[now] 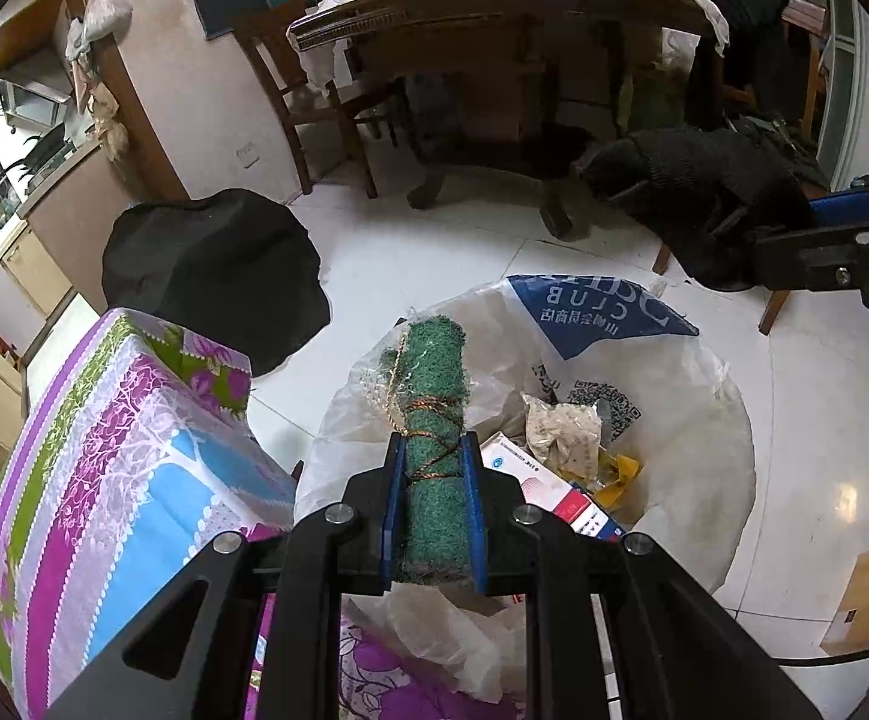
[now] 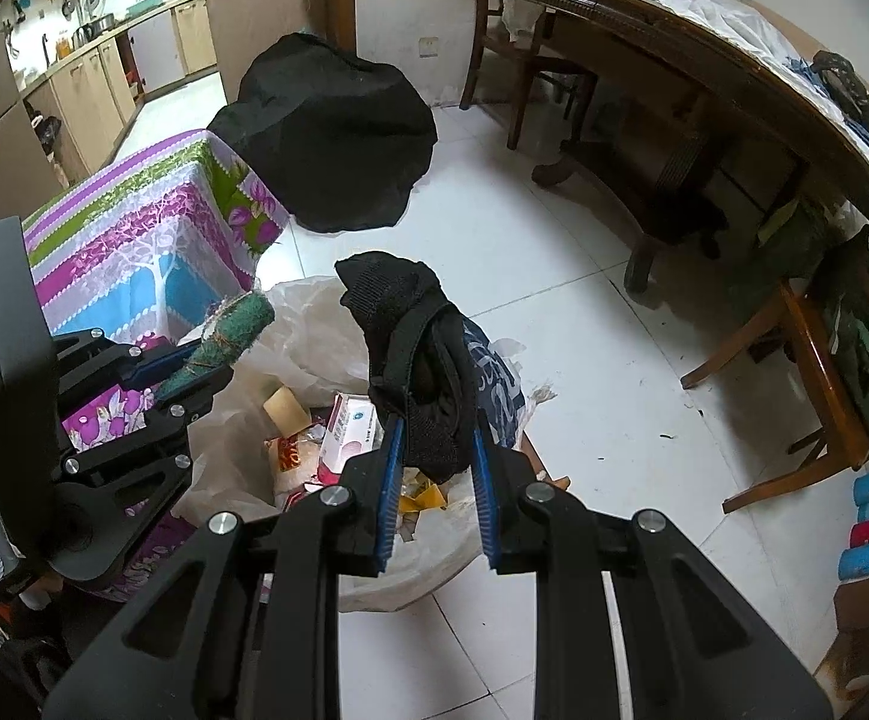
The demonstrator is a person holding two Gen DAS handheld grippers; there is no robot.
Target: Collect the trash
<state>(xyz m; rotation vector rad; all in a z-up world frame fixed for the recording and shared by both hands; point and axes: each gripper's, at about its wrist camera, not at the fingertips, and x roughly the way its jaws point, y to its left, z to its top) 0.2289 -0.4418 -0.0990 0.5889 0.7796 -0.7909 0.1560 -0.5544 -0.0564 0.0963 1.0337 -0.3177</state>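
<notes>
My left gripper (image 1: 432, 450) is shut on a rolled green scouring pad (image 1: 434, 384) tied with brown string, held over the open white trash bag (image 1: 716, 414). In the right wrist view that same green pad (image 2: 236, 324) sticks out of the left gripper (image 2: 194, 369) at the left. My right gripper (image 2: 437, 432) is shut on a crumpled black cloth (image 2: 410, 324) and holds it above the trash bag (image 2: 410, 576). The black cloth (image 1: 674, 174) and the right gripper (image 1: 818, 240) also show at the right in the left wrist view. Boxes and wrappers lie inside the bag.
A box with a purple floral cover (image 1: 134, 450) stands left of the bag, with a black-covered object (image 1: 212, 264) behind it. A wooden table (image 2: 704, 60) and chairs (image 2: 794, 348) stand beyond on the white tiled floor. Kitchen cabinets (image 2: 86, 78) line the far left.
</notes>
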